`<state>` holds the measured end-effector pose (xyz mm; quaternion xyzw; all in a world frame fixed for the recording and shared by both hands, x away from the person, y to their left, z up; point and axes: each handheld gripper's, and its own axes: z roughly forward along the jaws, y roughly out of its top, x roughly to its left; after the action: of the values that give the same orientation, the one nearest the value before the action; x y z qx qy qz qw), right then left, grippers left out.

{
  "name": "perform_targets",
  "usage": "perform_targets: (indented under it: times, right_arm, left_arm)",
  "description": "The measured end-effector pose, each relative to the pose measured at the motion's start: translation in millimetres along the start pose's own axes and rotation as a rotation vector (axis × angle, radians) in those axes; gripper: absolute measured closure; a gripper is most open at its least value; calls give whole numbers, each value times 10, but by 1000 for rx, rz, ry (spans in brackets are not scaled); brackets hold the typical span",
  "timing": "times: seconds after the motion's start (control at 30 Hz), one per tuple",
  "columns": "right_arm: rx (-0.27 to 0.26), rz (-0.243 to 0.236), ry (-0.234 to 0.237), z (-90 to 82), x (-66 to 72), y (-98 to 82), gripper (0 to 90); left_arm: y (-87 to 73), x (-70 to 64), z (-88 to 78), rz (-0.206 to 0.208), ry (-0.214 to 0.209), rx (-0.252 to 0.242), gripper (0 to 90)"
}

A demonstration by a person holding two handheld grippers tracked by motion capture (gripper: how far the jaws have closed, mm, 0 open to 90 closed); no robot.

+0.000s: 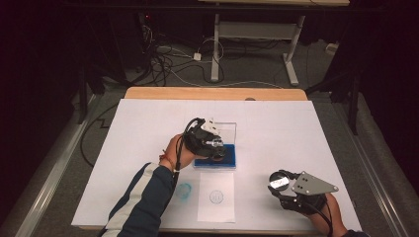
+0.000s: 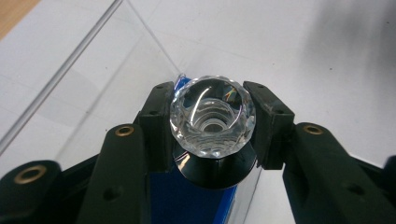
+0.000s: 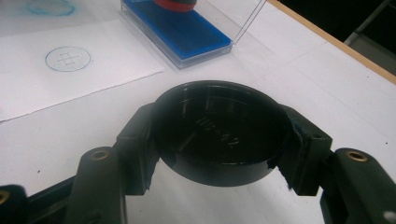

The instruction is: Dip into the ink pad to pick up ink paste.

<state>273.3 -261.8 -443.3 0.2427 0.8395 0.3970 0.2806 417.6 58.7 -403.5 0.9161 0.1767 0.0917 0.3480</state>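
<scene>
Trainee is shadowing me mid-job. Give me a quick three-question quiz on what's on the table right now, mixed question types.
1. True or false: the left claw is shut on the stamp with the faceted crystal knob.
2. What does the right claw hold? A) a pen B) a round black cap C) nothing
3. Fill in: the left claw holds the stamp over the ____ ink pad.

Key:
1. True; both pads press the knob's sides.
2. B; the black cap sits clamped between the jaws, clear of the paper sheet, which already bears a round blue print.
3. Blue; it lies in a clear case with the lid up.
</scene>
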Motion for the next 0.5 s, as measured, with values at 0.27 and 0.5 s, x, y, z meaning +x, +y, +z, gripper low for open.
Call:
perform_targets:
  times: [0.27, 0.5]
  right_arm:
    - [7, -6, -1, 7, 8, -4, 383]
    - [8, -6, 2, 10, 5, -8, 383]
  left_arm:
    - [-89, 47, 115, -24, 15, 15, 544]
    - [-112, 62, 176, -19, 9, 24, 544]
